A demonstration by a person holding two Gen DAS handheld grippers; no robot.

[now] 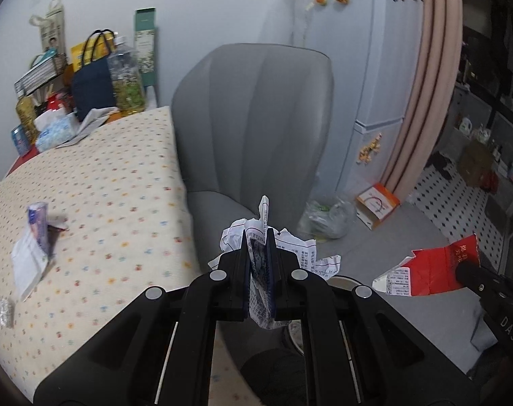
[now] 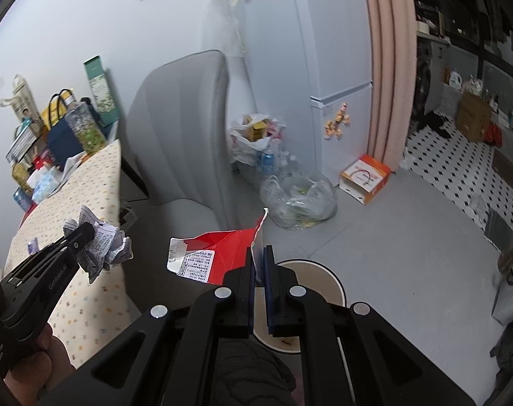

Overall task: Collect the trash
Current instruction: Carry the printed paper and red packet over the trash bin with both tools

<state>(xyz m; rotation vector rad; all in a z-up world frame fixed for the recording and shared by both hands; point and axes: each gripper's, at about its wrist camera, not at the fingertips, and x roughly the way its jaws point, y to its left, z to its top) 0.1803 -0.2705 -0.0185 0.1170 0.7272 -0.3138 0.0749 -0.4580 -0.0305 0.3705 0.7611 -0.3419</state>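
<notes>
You are working beside a table under a cream cloth [image 1: 97, 182] dotted with small coloured flowers, with a grey padded chair [image 1: 253, 118] filling the centre of the left wrist view and a pale fridge [image 2: 337, 67] carrying magnets at the upper right. In the left wrist view your left gripper [image 1: 259, 237] sits at bottom centre, its jaws pressed together on a crumpled printed paper [image 1: 300, 247] covered in small dark text too fine to read. The right wrist view shows that gripper at the left edge, its side marked "GenRobot.AI". At the bottom centre of that view your right gripper [image 2: 260, 253] has its jaws drawn narrow, pinching the torn edge of a red carton [image 2: 222, 250] that carries a white printed label, the print unreadable. In the left wrist view the right gripper's body at the lower right reads "DAS". Just below the carton, a round bin [image 2: 327, 280] with a pale inside stands on the grey floor. More scraps, among them a blue and white wrapper [image 1: 38, 220], lie on the cloth at the left of the left wrist view.
</notes>
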